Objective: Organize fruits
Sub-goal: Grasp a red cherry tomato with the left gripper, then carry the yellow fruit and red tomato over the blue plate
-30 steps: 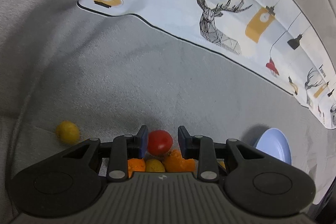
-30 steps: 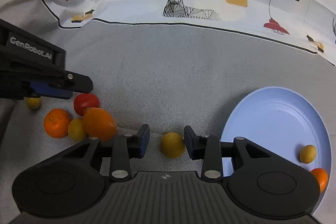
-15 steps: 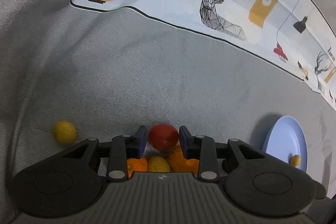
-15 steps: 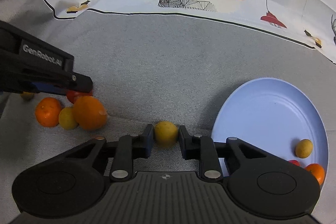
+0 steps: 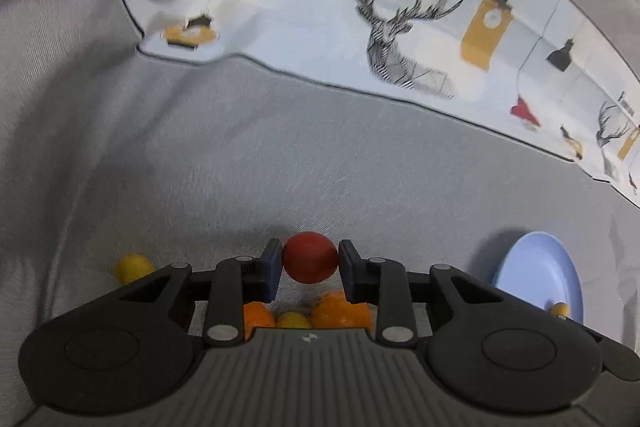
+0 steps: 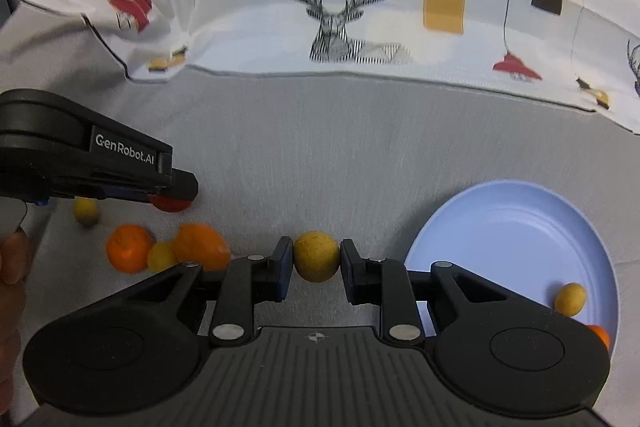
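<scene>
Gripping round red fruit, left tool, axis unclear

Left gripper fingers clamped; right gripper fingers clamped.

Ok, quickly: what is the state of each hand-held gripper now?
Left hand-held gripper: closed on the round red fruit.
Right hand-held gripper: closed on the round yellow fruit.

Bare grey fabric is stretching open between the blue plate and the fruit cluster, giving tongs room to pass. Two oranges and a small yellow fruit are crowding together at the left, with another yellow fruit lying just beyond. The printed cloth is bunching along the far edge.
</scene>
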